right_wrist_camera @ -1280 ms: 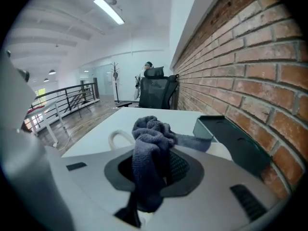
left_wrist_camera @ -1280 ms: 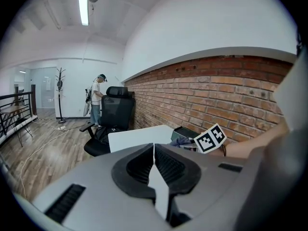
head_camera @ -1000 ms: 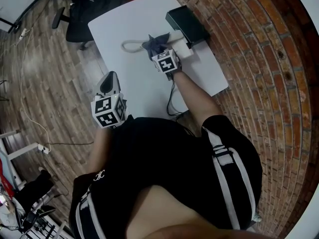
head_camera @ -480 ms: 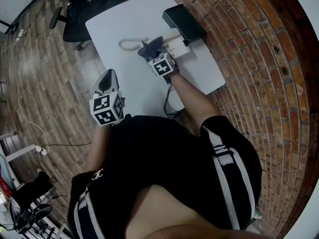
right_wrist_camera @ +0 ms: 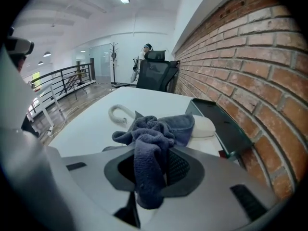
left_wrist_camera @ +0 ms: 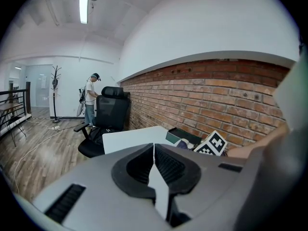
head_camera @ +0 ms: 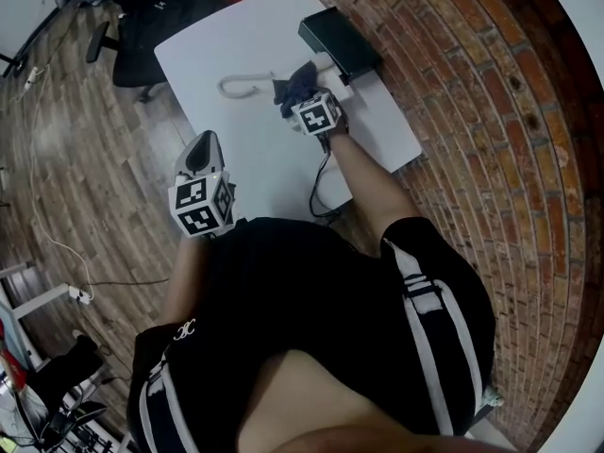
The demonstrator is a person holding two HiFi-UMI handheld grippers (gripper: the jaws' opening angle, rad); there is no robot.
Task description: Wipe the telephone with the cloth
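The cloth (right_wrist_camera: pixel 155 137) is dark blue, thick and crumpled. It lies bunched partly over the cream telephone handset (right_wrist_camera: pixel 206 127), at the far side of the white bench (head_camera: pixel 236 45), just beside a dark flat box (head_camera: pixel 342 43). The pale cord (head_camera: pixel 238 87) curves to the left of it. The right gripper (head_camera: pixel 304 98) has its fingers closed on a fold of the cloth. The left gripper (left_wrist_camera: pixel 154 150) is well apart, at the bench's near edge, with its fingers pressed together and nothing between them.

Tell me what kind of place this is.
Most likely an office or loft workspace: a long brick wall, a black office chair on a wood floor, and a white table with a telephone on it.
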